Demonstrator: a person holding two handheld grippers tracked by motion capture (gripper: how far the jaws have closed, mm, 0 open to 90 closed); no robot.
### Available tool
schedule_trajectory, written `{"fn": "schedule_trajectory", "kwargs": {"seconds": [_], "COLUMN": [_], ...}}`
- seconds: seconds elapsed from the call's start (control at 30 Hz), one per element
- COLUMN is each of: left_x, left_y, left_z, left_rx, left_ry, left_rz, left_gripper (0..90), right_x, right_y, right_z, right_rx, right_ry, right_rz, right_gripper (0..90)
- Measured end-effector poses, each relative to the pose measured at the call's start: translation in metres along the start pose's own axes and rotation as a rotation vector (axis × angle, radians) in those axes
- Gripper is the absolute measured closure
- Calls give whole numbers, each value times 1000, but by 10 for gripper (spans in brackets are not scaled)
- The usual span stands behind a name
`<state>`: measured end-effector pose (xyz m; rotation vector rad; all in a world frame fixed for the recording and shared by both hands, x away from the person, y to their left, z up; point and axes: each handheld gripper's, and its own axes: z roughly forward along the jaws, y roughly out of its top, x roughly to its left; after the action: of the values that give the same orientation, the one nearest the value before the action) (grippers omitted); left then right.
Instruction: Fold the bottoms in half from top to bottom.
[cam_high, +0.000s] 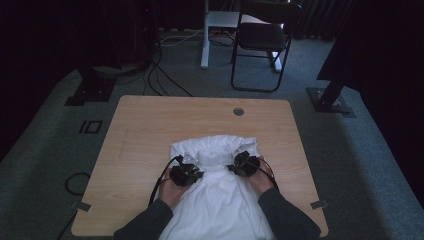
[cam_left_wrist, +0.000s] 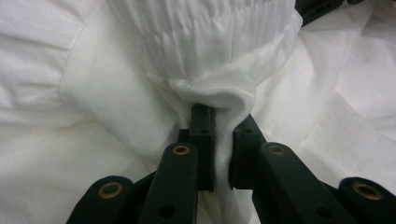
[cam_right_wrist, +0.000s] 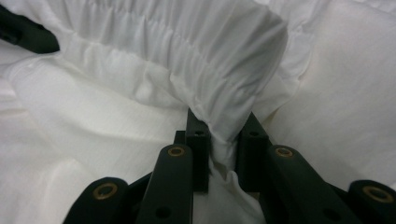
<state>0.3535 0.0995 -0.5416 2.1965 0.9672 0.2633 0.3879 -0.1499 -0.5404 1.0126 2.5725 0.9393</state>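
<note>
Two sets of tongs, left tongs (cam_high: 196, 174) and right tongs (cam_high: 235, 167), are each being pinched on the shirred band of a white garment (cam_high: 220, 200) lying on the wooden counter (cam_high: 145, 130). A fold is likely being made; matched hand movement is being called for next.

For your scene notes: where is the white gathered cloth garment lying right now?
In the high view, the white gathered cloth garment lies on the light wooden table's near middle, pinched between the left gripper and right gripper.
</note>
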Motion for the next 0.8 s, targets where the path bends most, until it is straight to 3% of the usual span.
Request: {"fn": "schedule_trajectory", "kwargs": {"seconds": [0.2,0.33,0.43,0.57,0.7,0.8], "left_x": [29,49,60,71,73,72], "left_y": [15,26,33,43,51,55], "left_z": [7,10,13,18,23,27], "left_rx": [21,49,59,77,83,80], "left_ry": [30,71,97,125,155,171], "left_rz": [23,65,74,93,68,74], "left_gripper": [831,831,831,829,830,832], "right_x": [-15,-15,-14,-15,-23,-35], "right_y": [23,34,40,50,63,71], "right_z": [15,22,28,36,44,50], "right_rx": [22,27,18,14,31,27], "right_ry": [11,10,8,-26,-74,-88], "right_rz": [54,100,130,107,63,81], "right_gripper": [775,769,764,762,757,748]}}
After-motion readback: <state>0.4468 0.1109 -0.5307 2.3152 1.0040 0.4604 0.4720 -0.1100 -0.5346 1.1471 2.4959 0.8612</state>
